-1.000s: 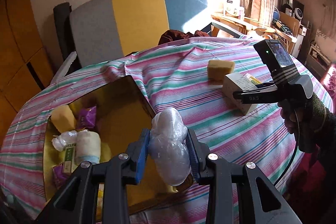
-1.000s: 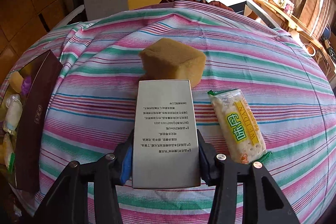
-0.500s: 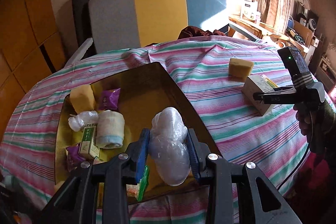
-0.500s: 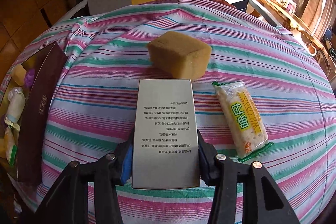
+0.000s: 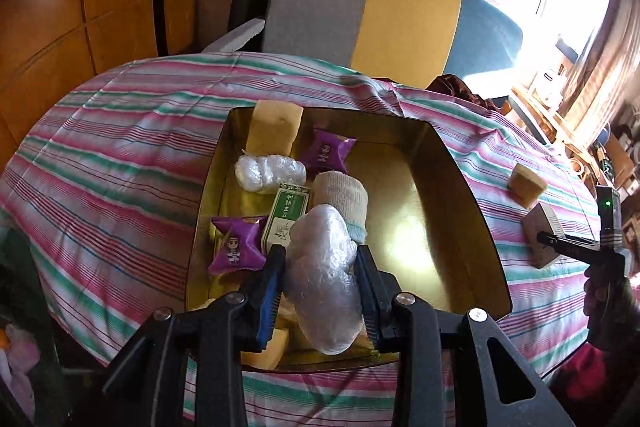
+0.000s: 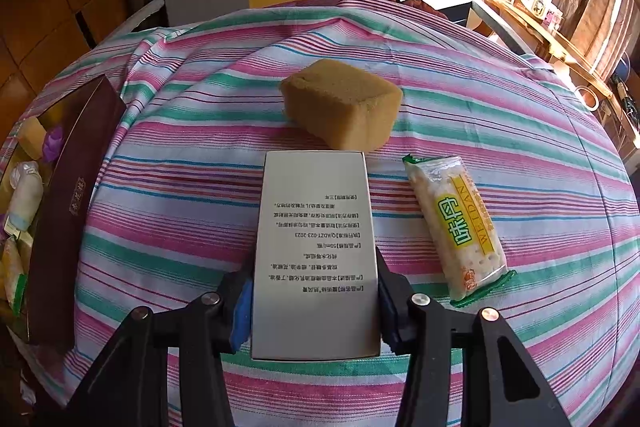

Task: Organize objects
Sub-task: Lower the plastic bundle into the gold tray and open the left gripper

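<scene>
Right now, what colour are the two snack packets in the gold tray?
Purple, each with a small cartoon figure: snack packets and in the gold tray. Left wrist view shows them best.

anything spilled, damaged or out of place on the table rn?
Nothing spilled or damaged. Three items are not yet in the gold box: the sponge block, the cracker packet, and the white carton clamped in the right gripper. The left gripper holds a plastic-wrapped bundle over the box.

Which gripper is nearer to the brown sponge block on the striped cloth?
The right gripper: it is shut on a white box whose far end reaches the sponge block. The left gripper holds a plastic bundle over the gold tray, well away.
</scene>
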The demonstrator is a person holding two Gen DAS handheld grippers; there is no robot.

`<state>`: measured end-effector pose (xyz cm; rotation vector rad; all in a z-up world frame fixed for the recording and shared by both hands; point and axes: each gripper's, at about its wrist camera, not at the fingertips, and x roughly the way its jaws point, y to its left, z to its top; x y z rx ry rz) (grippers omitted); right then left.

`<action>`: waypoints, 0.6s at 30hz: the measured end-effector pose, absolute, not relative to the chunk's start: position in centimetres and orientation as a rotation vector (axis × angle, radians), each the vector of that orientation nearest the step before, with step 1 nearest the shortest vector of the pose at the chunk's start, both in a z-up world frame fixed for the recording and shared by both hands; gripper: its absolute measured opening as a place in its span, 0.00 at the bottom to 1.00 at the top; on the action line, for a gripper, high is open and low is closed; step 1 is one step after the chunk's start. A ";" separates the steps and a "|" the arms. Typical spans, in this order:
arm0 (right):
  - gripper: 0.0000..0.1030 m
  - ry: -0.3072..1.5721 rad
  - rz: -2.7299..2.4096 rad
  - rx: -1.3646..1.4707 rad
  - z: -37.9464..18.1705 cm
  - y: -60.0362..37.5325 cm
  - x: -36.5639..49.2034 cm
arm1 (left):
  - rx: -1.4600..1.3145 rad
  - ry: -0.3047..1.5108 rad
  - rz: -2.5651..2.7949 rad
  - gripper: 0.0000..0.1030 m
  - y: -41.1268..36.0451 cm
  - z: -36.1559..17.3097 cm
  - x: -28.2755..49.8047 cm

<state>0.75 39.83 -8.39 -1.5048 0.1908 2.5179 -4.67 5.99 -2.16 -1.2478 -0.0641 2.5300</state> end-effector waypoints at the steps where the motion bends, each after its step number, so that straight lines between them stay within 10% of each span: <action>1: 0.48 0.187 2.518 -1.505 -8.4 39.8 0.7 | -1.258 -0.081 2.505 0.34 6.3 -2.4 -4.8; 18: 0.48 0.152 2.519 -1.503 -8.4 39.5 0.6 | -1.409 0.155 2.353 0.37 14.2 -9.2 -9.0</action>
